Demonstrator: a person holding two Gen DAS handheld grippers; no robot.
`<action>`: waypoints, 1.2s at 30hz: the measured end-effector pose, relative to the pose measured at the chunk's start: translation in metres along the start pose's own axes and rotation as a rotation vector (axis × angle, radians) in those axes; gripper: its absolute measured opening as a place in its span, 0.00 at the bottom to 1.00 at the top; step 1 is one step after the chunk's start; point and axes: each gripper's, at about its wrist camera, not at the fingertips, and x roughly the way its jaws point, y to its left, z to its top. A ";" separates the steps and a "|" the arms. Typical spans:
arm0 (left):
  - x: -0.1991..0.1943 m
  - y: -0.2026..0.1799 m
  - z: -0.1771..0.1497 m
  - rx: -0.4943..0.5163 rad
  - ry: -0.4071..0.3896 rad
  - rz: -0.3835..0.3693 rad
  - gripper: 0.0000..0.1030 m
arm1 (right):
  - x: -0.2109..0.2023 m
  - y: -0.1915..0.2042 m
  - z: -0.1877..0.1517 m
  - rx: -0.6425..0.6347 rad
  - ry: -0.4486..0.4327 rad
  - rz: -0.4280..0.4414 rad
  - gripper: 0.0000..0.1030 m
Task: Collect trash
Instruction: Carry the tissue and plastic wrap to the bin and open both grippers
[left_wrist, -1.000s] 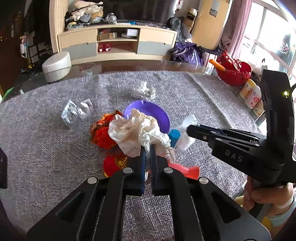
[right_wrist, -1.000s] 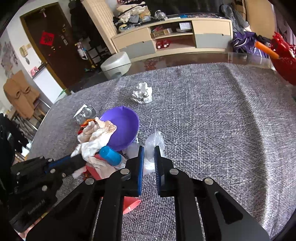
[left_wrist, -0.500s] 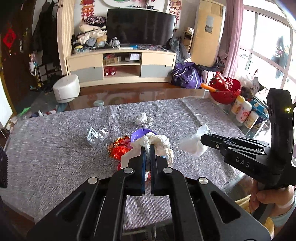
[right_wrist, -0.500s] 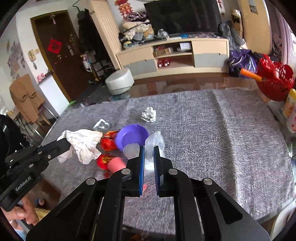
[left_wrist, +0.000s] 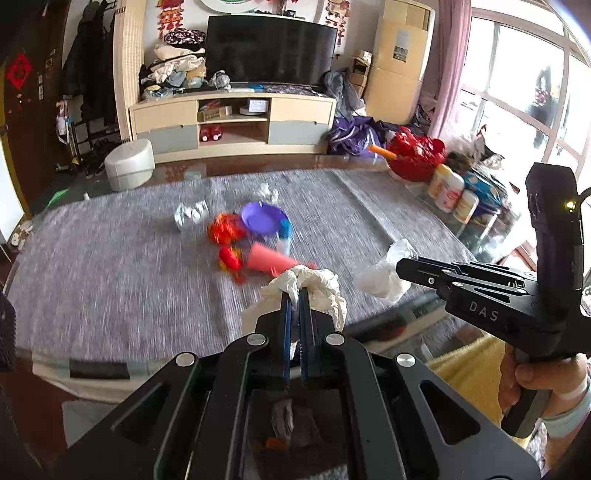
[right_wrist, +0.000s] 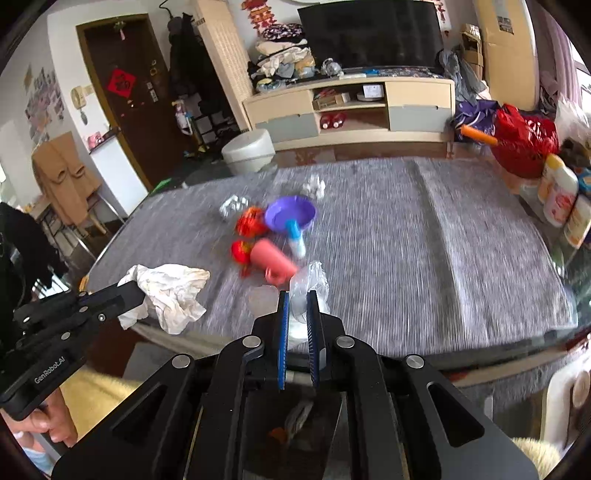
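Observation:
My left gripper (left_wrist: 294, 293) is shut on a crumpled white tissue (left_wrist: 317, 288), held in the air over the table's near edge; the right wrist view shows the same tissue (right_wrist: 171, 290) hanging at the left. My right gripper (right_wrist: 296, 295) is shut on a clear plastic wrapper (right_wrist: 310, 282), seen from the left wrist view as a pale wad (left_wrist: 384, 275) at the right. Behind them on the grey tablecloth (left_wrist: 110, 258) lie a purple bowl (left_wrist: 264, 221), a pink cup (left_wrist: 271, 260) on its side, red wrappers (left_wrist: 225, 229), a blue-capped bottle (right_wrist: 295, 236), crumpled foil (left_wrist: 190, 214) and a paper ball (left_wrist: 267, 192).
A red bag (left_wrist: 415, 157) and several bottles (left_wrist: 448, 188) stand at the table's right end. A TV cabinet (left_wrist: 232, 123) and a white stool (left_wrist: 129, 164) are on the floor beyond. A person's hand (left_wrist: 532, 376) grips the right tool. Below the table edge is a dark bin (left_wrist: 291, 424).
Both grippers have pulled back and up from the pile, carrying the tissue and the plastic wrapper toward the table's near edge. The remaining pile now lies farther away.

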 end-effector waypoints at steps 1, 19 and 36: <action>-0.003 -0.002 -0.009 0.002 0.007 -0.003 0.02 | -0.002 0.000 -0.008 0.000 0.009 0.001 0.11; 0.037 -0.003 -0.133 -0.047 0.245 -0.050 0.02 | 0.044 0.012 -0.107 0.007 0.218 -0.004 0.11; 0.099 0.012 -0.179 -0.109 0.440 -0.052 0.04 | 0.097 0.003 -0.138 0.069 0.366 -0.009 0.13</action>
